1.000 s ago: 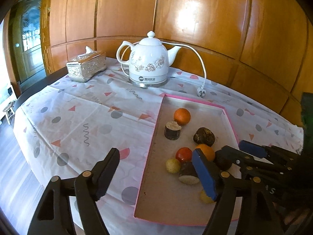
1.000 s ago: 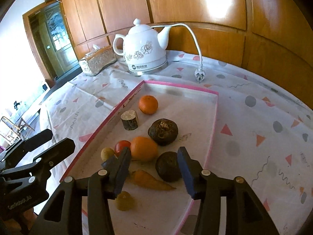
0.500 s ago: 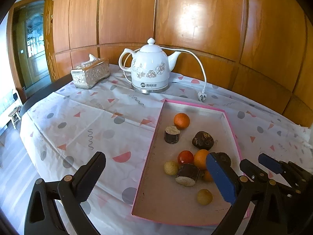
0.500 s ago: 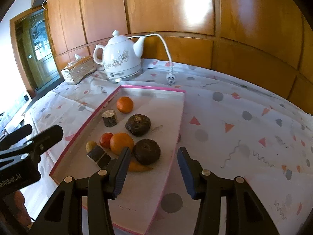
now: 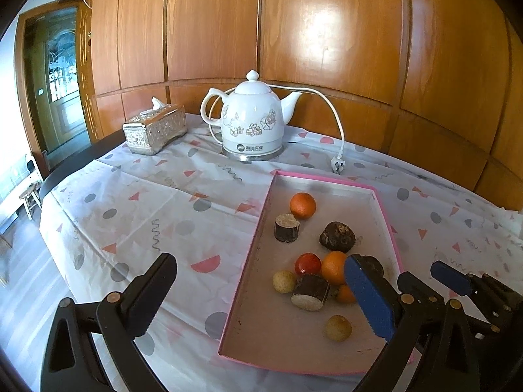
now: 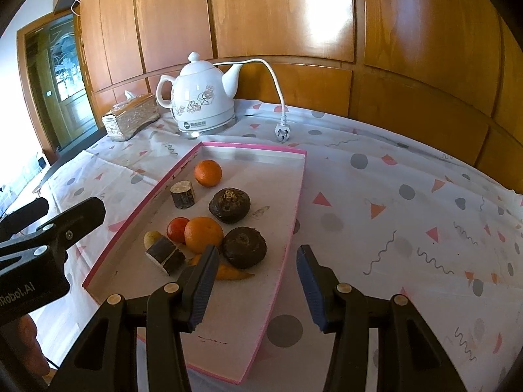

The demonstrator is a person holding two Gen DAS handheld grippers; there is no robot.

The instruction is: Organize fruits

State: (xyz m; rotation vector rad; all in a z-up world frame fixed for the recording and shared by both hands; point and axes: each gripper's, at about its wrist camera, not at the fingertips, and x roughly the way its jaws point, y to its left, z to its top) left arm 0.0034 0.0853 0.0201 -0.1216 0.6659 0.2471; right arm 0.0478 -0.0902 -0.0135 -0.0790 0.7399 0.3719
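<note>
Both grippers hover above the near end of the pink-rimmed tray [image 5: 265, 215], clear of its contents.

Left gripper [image 5: 261, 297]: held level, aimed forward toward the back wall. Its fingers are wide apart and hold nothing. The left finger [image 5: 148, 294] hangs over the patterned tablecloth [image 5: 130, 196] outside the tray; the right finger, with a blue pad [image 5: 367, 297], hangs over the tray's near right part, in front of the clustered fruit.

Right gripper [image 6: 256, 281]: held level beside the left one, on its right. Its fingers are apart and hold nothing. The left finger [image 6: 202, 284] hangs over the tray interior near the carrot-shaped piece [image 6: 232, 272]; the right finger hangs over the tablecloth just outside the tray's right rim.

Fruit position: all pieces lie in the tray.
- Far orange [image 5: 302, 205] and upright brown cylinder [image 5: 286, 227]: far end, just beside each other.
- Far dark round fruit [image 5: 337, 236]: centre.
- Near cluster: red fruit [image 5: 307, 264], near orange [image 5: 334, 267], near dark round fruit [image 6: 244, 246], tipped brown cylinder [image 5: 310, 291] and pale ball [image 5: 284, 281], touching or nearly so.
- Second pale ball [image 5: 338, 327]: apart, nearest the front rim.

Beyond the tray stand a white kettle [image 5: 251, 125] with its loose plug [image 5: 337, 165] and a silver tissue box [image 5: 154, 128].
</note>
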